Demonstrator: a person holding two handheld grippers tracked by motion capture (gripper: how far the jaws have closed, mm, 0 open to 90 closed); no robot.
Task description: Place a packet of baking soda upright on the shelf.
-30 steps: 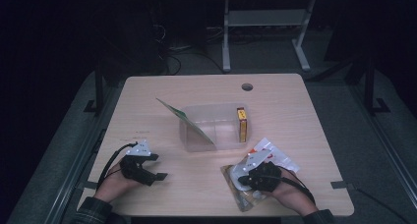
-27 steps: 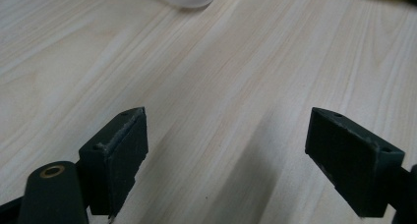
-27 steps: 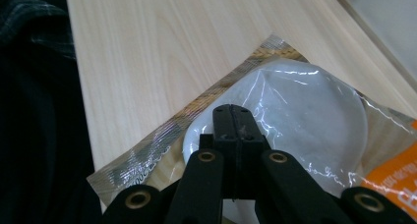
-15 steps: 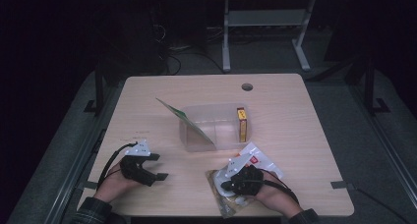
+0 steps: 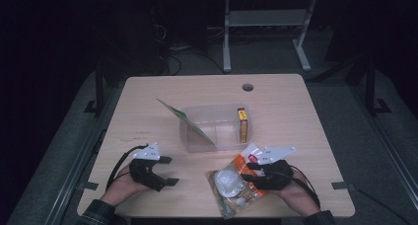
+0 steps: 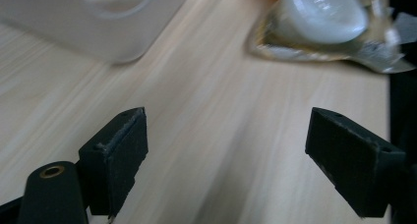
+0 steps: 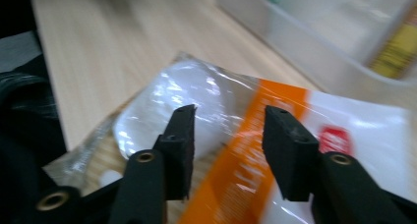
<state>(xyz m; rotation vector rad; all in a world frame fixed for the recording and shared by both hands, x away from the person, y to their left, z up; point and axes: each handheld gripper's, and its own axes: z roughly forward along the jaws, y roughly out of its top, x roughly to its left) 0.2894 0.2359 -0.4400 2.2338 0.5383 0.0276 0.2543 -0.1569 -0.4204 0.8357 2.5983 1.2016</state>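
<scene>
Lying flat on the surface (image 5: pixel 148 111), near its front edge and just in front of the clear plastic box (image 5: pixel 213 127), the snack bag (image 5: pixel 235 184) is the thing I work with now. It is a transparent packet with an orange stripe and a round white piece inside. My right gripper (image 7: pixel 228 135) hangs over it; its fingers have just been opening and stand half apart above the film, without pressing on it, so I judge the bag is released for a new grasp. My left gripper (image 6: pixel 226 150) waits well apart on the left, fingers wide open over bare wood, holding nothing. Next I think I must lower the right fingers around an edge of the bag, close, and lift it toward the box, where a yellow carton (image 5: pixel 242 124) and a green card (image 5: pixel 185 121) stand already.
</scene>
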